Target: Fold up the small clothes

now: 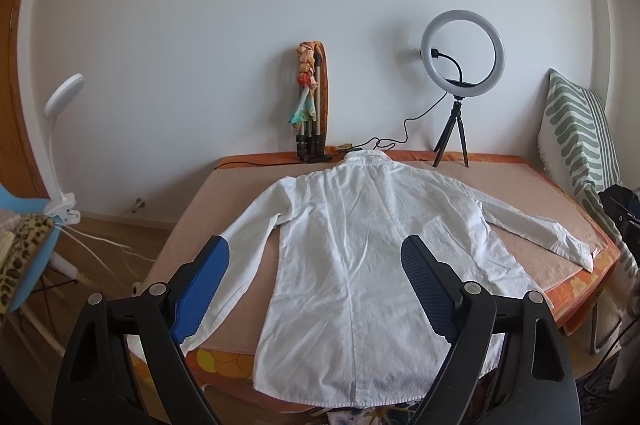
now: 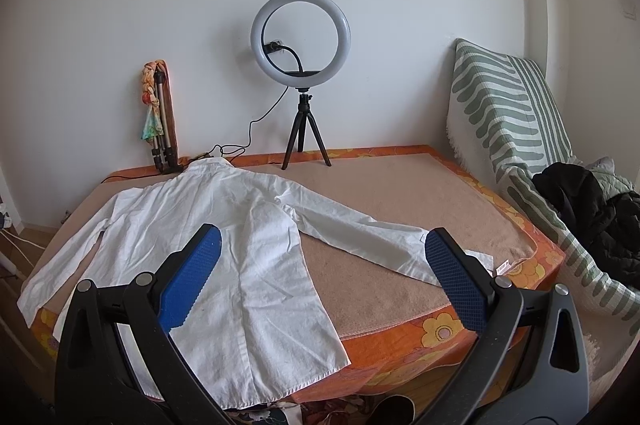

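A white long-sleeved shirt lies spread flat, back side up, on a low table that is covered with a beige towel over an orange flowered cloth. The collar points to the far wall and the hem hangs a little over the near edge. Both sleeves are stretched out to the sides; the right sleeve reaches almost to the right edge of the table. The left gripper is above the near part of the shirt, its blue-padded jaws wide apart, with nothing pressed between them. The right gripper is also spread wide and holds nothing; it is above the near right part of the shirt and the towel. At the far side stand a ring light on a small black tripod and a folded tripod with a colourful scarf. A green-striped cushion leans at the right, near a dark jacket.
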### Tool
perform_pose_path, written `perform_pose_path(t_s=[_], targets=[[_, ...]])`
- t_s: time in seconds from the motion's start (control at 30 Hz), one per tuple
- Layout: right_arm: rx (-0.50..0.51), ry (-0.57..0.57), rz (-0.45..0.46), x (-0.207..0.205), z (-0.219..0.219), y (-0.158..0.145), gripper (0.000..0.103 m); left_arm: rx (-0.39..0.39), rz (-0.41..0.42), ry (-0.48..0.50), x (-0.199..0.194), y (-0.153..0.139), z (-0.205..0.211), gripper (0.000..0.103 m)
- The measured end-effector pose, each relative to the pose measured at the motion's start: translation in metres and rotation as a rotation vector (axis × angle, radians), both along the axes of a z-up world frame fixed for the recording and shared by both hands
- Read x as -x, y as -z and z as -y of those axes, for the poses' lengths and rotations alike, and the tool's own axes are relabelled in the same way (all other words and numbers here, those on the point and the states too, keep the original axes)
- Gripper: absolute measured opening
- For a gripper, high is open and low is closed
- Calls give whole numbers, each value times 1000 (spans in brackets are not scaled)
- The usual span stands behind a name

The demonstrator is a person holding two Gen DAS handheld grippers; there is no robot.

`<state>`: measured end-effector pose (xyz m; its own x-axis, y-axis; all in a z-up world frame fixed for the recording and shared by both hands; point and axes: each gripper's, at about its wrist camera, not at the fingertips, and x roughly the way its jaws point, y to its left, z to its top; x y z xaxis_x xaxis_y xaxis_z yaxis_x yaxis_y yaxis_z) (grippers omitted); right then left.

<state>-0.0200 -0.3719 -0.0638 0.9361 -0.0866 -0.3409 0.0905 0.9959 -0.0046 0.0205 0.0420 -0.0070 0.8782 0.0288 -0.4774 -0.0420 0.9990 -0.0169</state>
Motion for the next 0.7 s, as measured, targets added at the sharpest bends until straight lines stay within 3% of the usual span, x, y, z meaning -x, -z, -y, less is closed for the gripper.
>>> perform_pose_path(t_s=[0.23, 0.33, 0.4, 0.53, 0.7], targets=[[-25, -42, 0, -10, -13, -8, 103, -11, -17, -15, 2, 5, -35, 77], [-61, -90, 3, -16, -23, -12, 103, -30, -38, -54, 1, 11, -60, 68], [-76, -138, 5, -23, -32, -15, 101, -22, -66, -66, -1, 17, -79, 60], [-61, -260, -28, -43, -66, -23, 95, 14, -132, -116, -2, 35, -122, 53], [-39, -402, -133, -87, -126, -27, 93, 67, -241, -159, -12, 66, -175, 41]])
